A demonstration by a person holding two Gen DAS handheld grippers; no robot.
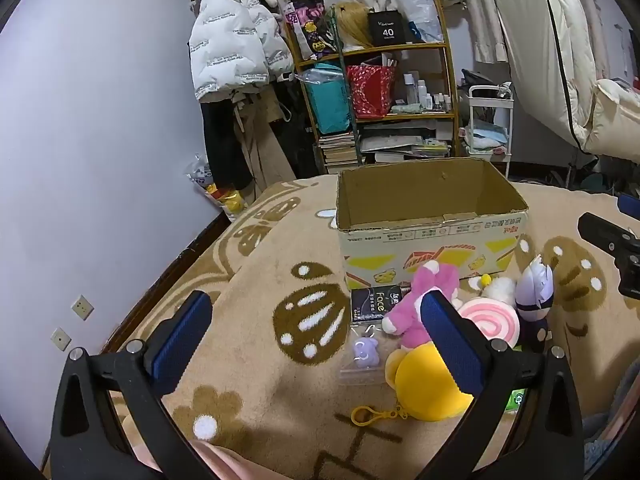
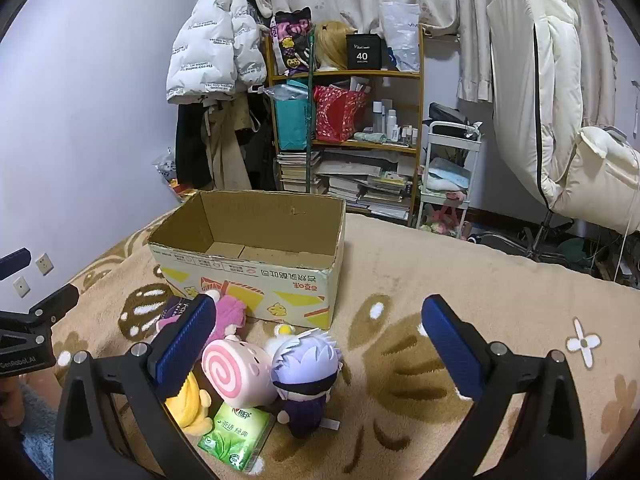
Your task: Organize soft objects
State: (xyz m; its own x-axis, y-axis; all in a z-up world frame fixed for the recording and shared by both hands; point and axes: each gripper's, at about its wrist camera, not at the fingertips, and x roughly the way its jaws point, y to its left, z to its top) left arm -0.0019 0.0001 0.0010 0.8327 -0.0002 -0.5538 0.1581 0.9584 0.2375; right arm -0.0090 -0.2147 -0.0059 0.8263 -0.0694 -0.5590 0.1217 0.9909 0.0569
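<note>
An open, empty cardboard box stands on the tan blanket. In front of it lies a pile of soft toys: a pink plush, a pink swirl-roll plush, a white-haired doll in purple and a yellow plush with a keyring. My left gripper is open and empty, just left of the pile. My right gripper is open and empty above the doll.
A green tissue pack, a black "Face" packet and a small purple charm in a clear bag lie by the toys. A cluttered shelf and hanging coats stand behind the bed. The wall is at left.
</note>
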